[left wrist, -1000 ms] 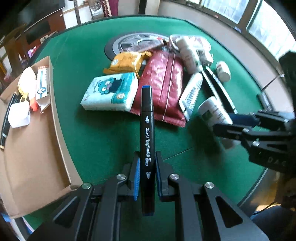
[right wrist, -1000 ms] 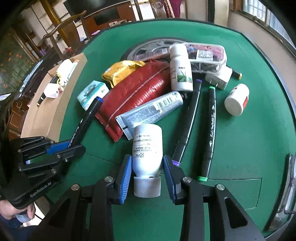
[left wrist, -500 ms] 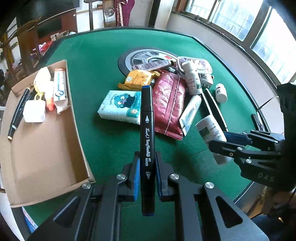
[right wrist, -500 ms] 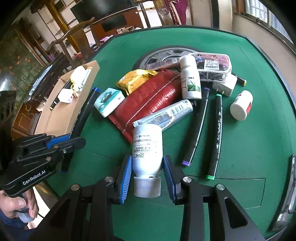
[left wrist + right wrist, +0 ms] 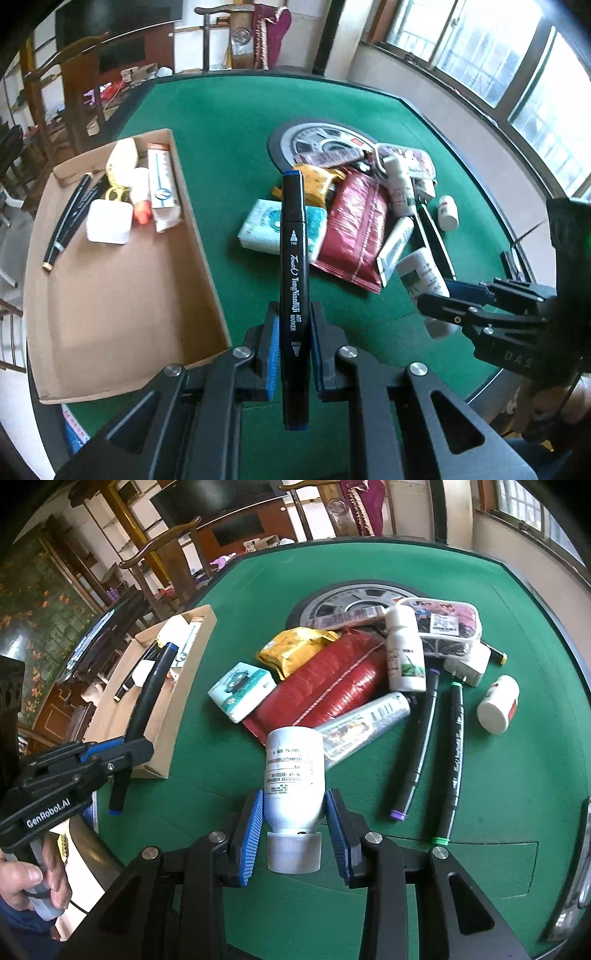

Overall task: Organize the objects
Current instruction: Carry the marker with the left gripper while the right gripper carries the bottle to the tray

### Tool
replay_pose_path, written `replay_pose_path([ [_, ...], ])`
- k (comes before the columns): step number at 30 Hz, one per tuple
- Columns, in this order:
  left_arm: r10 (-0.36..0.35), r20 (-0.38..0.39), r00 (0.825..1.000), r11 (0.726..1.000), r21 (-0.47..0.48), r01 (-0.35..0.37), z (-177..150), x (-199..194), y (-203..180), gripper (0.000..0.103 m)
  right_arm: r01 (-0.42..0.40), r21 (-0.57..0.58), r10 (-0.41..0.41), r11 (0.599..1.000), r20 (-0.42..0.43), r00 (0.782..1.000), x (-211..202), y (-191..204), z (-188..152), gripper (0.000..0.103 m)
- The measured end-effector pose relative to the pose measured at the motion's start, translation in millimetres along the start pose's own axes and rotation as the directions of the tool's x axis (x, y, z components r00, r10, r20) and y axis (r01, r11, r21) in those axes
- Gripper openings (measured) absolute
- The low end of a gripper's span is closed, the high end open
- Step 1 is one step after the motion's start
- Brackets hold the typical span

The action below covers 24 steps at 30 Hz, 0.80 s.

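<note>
My left gripper (image 5: 293, 332) is shut on a black art marker (image 5: 293, 266) with blue ends, held above the green table beside the cardboard box (image 5: 110, 295). The same marker (image 5: 147, 701) and left gripper (image 5: 107, 755) show at the left of the right wrist view, over the box's near corner. My right gripper (image 5: 294, 812) is shut on a white bottle (image 5: 294, 775), cap toward the camera, lifted over the felt. In the left wrist view that bottle (image 5: 421, 277) sits in the right gripper (image 5: 443, 299) at the right.
A pile lies mid-table: red pouch (image 5: 325, 686), yellow packet (image 5: 295, 650), tissue pack (image 5: 242, 688), tube (image 5: 365, 723), tall white bottle (image 5: 404, 653), two markers (image 5: 419, 746), small jar (image 5: 498, 705), clear case (image 5: 447, 622). The box holds pens, toothpaste carton (image 5: 160, 184) and a white block (image 5: 109, 221).
Both grippers have risen with their loads, so the table looks farther off. The left gripper and its marker have shifted toward the cardboard box, which now fills more of the left wrist view.
</note>
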State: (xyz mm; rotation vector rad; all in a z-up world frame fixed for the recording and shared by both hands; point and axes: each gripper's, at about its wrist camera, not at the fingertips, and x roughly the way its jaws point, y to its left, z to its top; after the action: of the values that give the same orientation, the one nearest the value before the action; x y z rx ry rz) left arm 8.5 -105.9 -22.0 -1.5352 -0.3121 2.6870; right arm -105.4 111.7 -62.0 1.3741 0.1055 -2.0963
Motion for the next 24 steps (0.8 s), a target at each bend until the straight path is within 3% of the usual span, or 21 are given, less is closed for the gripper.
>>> replay_pose_path([
  [10, 0.031, 0.062, 0.998, 0.995, -0.095, -0.025, 5, -25, 43, 0.014, -0.019, -0.045, 0.020, 0.999, 0.005, 1.000, 1, 23, 15, 0.037],
  [24, 0.053, 0.090, 0.995, 0.981, -0.193, -0.034, 5, -37, 94, 0.014, -0.039, -0.118, 0.040, 0.992, 0.007, 0.999, 2, 65, 37, 0.037],
])
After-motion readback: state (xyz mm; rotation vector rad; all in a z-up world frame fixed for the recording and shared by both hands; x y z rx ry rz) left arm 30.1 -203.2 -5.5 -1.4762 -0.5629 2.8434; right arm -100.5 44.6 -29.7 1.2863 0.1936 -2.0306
